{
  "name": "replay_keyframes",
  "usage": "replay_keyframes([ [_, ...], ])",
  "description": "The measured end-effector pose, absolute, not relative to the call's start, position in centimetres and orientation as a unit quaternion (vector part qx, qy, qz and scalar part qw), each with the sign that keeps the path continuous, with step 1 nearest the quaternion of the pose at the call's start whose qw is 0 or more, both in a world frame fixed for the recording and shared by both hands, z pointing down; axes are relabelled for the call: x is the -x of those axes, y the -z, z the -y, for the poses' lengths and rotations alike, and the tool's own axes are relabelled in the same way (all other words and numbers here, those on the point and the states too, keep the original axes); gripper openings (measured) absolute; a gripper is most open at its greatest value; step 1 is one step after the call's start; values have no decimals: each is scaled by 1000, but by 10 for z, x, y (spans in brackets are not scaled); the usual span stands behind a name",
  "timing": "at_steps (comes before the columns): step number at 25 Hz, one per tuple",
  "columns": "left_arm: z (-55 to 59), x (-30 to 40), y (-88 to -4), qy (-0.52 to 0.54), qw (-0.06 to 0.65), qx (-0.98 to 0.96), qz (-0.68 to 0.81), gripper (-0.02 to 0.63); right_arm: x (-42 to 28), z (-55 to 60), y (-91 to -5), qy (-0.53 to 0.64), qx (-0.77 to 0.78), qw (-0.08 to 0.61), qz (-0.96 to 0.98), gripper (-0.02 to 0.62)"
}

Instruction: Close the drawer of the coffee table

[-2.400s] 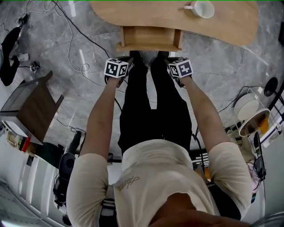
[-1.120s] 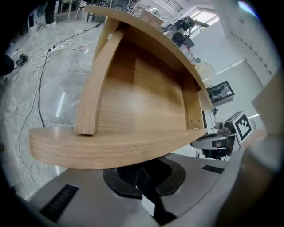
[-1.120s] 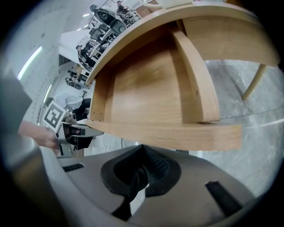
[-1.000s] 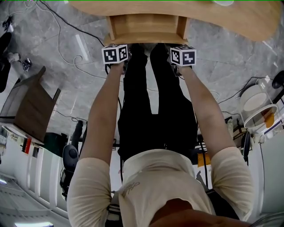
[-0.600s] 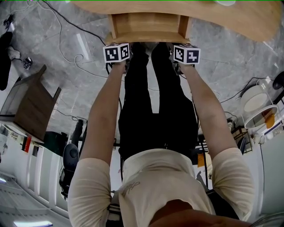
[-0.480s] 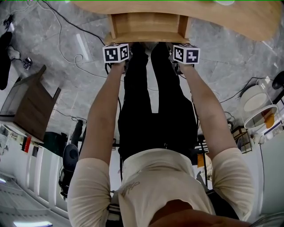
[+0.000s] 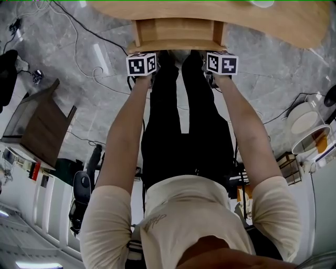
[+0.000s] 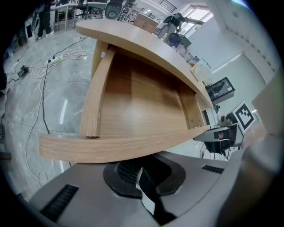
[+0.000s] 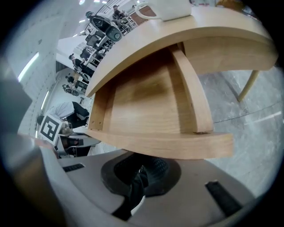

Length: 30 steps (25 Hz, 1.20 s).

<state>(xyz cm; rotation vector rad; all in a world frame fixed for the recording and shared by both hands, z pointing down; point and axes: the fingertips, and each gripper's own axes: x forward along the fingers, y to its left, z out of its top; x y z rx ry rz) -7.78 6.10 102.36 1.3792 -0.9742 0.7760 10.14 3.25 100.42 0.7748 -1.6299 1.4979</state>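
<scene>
The left tool (image 8: 140,174) has its 2 jaws pressed together, the dark ribbed pads meeting with nothing between them. The right tool (image 9: 142,174) is closed and empty in the same way. The left marker cube (image 7: 141,64) and right marker cube (image 7: 221,63) show only black-and-white squares, no letters.

Directly ahead of both tips runs the drawer's front panel (image 8: 120,148), a pale wooden strip. The left tool is near its left end and the right tool near its right end. Whether the tips touch the wood or stop just short cannot be told.

Beyond the panel the drawer (image 8: 133,106) stands pulled out and open, its bare wooden floor framed by 2 side walls. Above and beyond it lies the coffee table's curved worktop (image 7: 294,23). On it, far off to the right tool's side, is a white cup (image 9: 171,8).

Cables (image 8: 42,84) trail over the grey marbled floor (image 7: 84,84) off to the left tool's side.

Script print on the person's shirt (image 7: 152,218) is too small to read.
</scene>
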Motion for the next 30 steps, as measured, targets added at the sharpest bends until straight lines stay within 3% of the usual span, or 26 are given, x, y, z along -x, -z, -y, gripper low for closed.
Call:
replay_keyframes([
  [30,45,99,-1017,-358,541,-634,421,5,-87,72,-1001,-553,-296,380,680,-6],
])
